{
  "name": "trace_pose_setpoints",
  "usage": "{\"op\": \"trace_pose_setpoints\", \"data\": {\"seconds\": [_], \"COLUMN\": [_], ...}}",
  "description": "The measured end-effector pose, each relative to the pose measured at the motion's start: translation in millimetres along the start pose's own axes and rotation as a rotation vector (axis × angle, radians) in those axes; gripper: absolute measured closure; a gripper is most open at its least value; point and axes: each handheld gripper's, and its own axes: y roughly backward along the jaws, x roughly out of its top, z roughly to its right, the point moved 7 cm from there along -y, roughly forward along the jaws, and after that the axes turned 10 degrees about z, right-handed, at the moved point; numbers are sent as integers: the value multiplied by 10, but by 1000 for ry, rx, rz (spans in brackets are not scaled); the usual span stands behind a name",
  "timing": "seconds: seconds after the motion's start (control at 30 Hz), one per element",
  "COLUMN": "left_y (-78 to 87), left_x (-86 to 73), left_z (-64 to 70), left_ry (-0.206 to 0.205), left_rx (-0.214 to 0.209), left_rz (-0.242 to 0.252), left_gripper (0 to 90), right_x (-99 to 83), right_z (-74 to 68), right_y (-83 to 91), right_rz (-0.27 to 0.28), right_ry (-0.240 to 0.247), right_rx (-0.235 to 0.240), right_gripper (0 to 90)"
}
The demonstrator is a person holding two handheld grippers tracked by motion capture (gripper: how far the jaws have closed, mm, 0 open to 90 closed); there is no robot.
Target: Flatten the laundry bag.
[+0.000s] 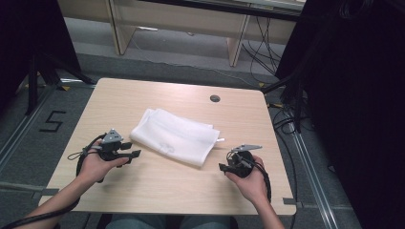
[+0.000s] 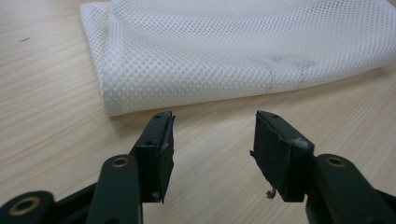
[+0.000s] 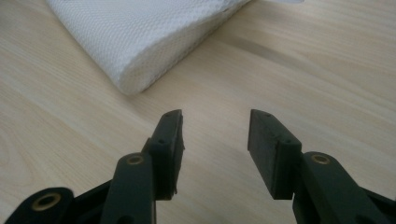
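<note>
- Work surface: a light wood-grain table (image 1: pixel 157 181) with rounded corners. A small dark round grommet (image 1: pixel 215 98) sits near its far edge, right of centre.
- Item in hand: a folded white mesh cloth (image 1: pixel 174 137) lies flat near the middle of the table, set at a slant, between the two grippers. A short white tab juts from its right edge.
- Left gripper (image 1: pixel 135 150): held low at the near left of the table, its tips pointing at the cloth's near-left corner. In the left gripper view its jaws stand apart with bare tabletop between them; the cloth's folded edge (image 2: pixel 196 100) lies just beyond the tips, not touching.
- Right gripper (image 1: pixel 223 166): held at the near right of the table, just off the cloth's near-right corner. In the right gripper view its jaws also stand apart over bare wood; the cloth's corner (image 3: pixel 130 84) lies ahead and to the left, apart from the tips.
- Both hands grip the tools from below; cables trail back along the forearms.
- Room: grey carpeted floor (image 1: pixel 157 67) around the table, with a marking like a "5" (image 1: pixel 51 121) to the left. Dark curtains hang at both sides. Pale wooden furniture (image 1: pixel 181 24) stands beyond the table, with loose cables on the floor at right.
</note>
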Motion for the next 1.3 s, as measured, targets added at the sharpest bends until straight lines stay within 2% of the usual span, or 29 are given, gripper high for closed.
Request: {"op": "trace_pose_setpoints", "data": {"seconds": [0.1,0.13,0.17,0.2,0.27,0.3,0.33,0.37,0.4,0.43,0.47,0.5,0.57,0.6,0.63,0.67,0.7,0.73,0.77,0.9,1.0,1.03,1.07,1.1,1.13,1.17,1.2,1.27,1.3], "left_y": [-5,21,15,24,30,45,68,70,70,56,59,29,-2,-53,-87,-125,-153,-153,-236,-325,-407,-455,-474,-474,-487,-487,-499,-493,-498], "left_x": [13,26,42,60,88,102,132,160,160,207,256,295,333,370,387,400,406,406,410,437,443,422,402,402,354,354,312,271,258], "left_z": [-4,-28,-24,-31,-42,-58,-98,-116,-116,-128,-176,-187,-217,-289,-357,-402,-436,-436,-490,-524,-529,-530,-524,-524,-501,-501,-470,-466,-459], "left_ry": [9,0,16,16,17,8,3,12,12,34,15,32,42,38,29,35,37,37,59,82,111,133,132,132,119,119,139,125,125], "left_rx": [12,13,17,28,32,42,53,61,61,72,87,92,94,108,130,141,145,145,134,138,120,124,120,120,99,99,99,105,109], "left_rz": [19,12,27,27,42,33,25,31,31,54,37,57,58,45,30,28,24,24,0,-8,-9,-19,-35,-35,-80,-80,-107,-137,-137], "left_gripper": [519,542,558,568,578,611,615,618,618,614,608,599,585,544,525,507,499,488,475,469,468,469,470,484,509,529,562,614,648], "right_x": [9,25,32,45,55,94,127,143,166,200,230,255,281,332,350,369,388,406,429,463,466,462,461,461,455,455,461,472,473], "right_z": [4,-4,4,-16,-19,-41,-35,-68,-95,-117,-147,-166,-196,-247,-259,-291,-290,-304,-303,-291,-311,-286,-287,-287,-284,-284,-272,-280,-269], "right_y": [-12,-26,-25,-22,-24,-36,-24,-44,-25,-39,-49,-73,-91,-112,-137,-166,-188,-215,-243,-328,-436,-468,-491,-491,-522,-522,-546,-540,-536], "right_rz": [14,37,35,33,36,45,42,60,34,40,43,58,56,33,38,24,19,26,20,1,-10,-12,-7,-7,-17,-17,-6,-12,-17], "right_ry": [-20,-29,-12,-29,-19,-32,-6,-37,-40,-30,-33,-28,-28,-14,-10,-27,-7,-18,-14,-24,-71,-61,-75,-75,-81,-81,-61,-53,-23], "right_rx": [3,19,64,72,68,24,9,8,10,13,13,16,17,26,30,30,34,32,28,20,12,13,10,10,7,7,-5,-21,-26], "right_gripper": [568,573,574,578,585,598,601,605,611,615,618,619,619,617,613,604,600,589,579,545,540,538,538,538,547,547,586,632,686]}}
